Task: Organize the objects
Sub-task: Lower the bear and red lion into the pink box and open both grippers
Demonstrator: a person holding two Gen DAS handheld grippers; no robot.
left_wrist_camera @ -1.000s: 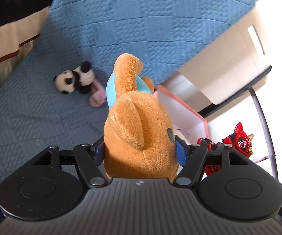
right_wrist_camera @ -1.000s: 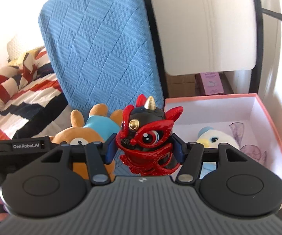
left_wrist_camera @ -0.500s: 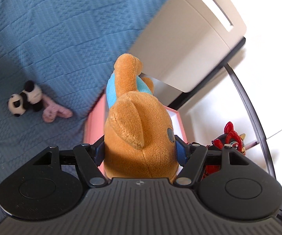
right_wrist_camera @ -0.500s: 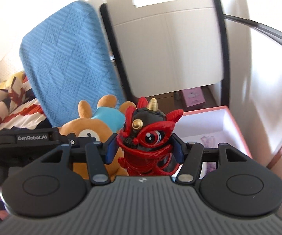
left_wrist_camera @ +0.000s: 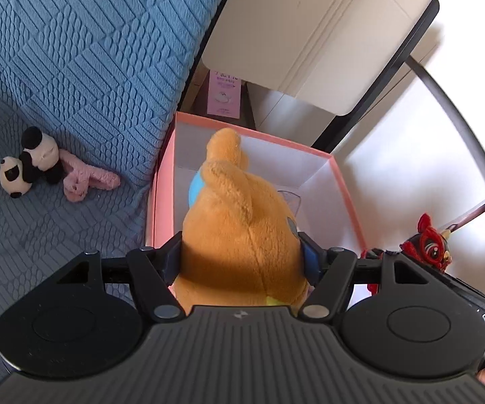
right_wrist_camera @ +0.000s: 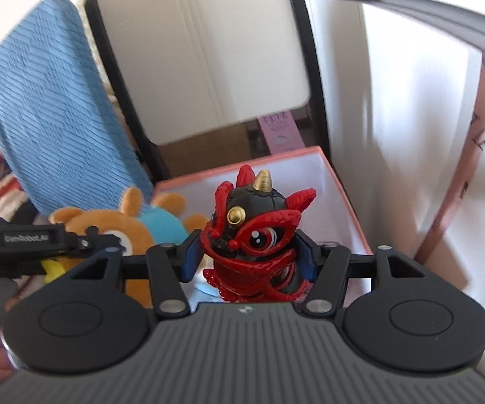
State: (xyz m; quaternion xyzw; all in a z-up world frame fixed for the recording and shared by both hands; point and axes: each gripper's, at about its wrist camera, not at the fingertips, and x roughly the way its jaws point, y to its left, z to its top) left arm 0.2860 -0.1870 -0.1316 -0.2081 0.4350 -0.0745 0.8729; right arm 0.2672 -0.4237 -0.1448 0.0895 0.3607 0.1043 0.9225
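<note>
The left gripper [left_wrist_camera: 240,259] is clamped on an orange teddy bear [left_wrist_camera: 239,229], held over the open pink box [left_wrist_camera: 347,195]. The right gripper [right_wrist_camera: 246,256] grips a red and black lion figurine [right_wrist_camera: 254,235] over the near right part of the same box. On the blue sofa cover [left_wrist_camera: 74,50] to the left, a small panda toy [left_wrist_camera: 28,163] lies beside a pink plush [left_wrist_camera: 86,178].
</note>
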